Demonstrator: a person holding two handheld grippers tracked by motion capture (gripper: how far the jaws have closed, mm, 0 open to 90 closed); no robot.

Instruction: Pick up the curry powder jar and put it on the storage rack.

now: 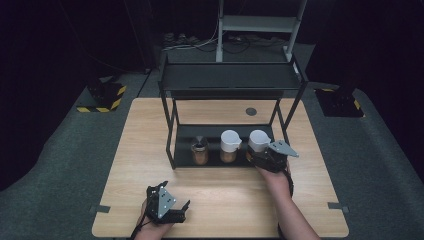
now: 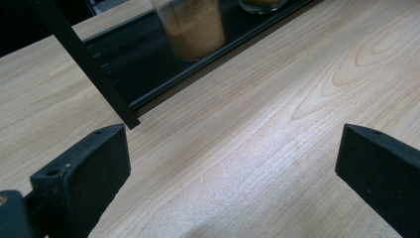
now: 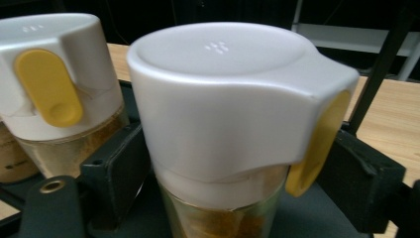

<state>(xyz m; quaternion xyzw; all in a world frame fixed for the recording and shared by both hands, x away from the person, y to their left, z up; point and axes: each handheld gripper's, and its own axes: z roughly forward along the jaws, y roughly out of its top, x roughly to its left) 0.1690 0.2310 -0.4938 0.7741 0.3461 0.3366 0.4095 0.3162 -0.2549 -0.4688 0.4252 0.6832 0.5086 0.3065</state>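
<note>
Three spice jars stand in a row on the lower tray [image 1: 184,150] of a black rack. The right jar [image 1: 259,140] has a white lid with a yellow tab, and my right gripper [image 1: 256,158] reaches in around it. In the right gripper view its jaws flank the glass body of this jar [image 3: 218,99] with a small gap on each side, so my right gripper [image 3: 233,198] is open. The middle jar [image 3: 54,74] has the same lid. My left gripper [image 1: 184,210] rests open over bare wood near the front edge, well short of the leftmost jar [image 2: 193,25].
The rack's upper shelf [image 1: 230,75] overhangs the jars, and its front post [image 2: 84,64] stands near the left gripper's line. A grey disc [image 1: 251,111] is set in the tabletop behind the rack. A white frame [image 1: 260,22] stands beyond the table.
</note>
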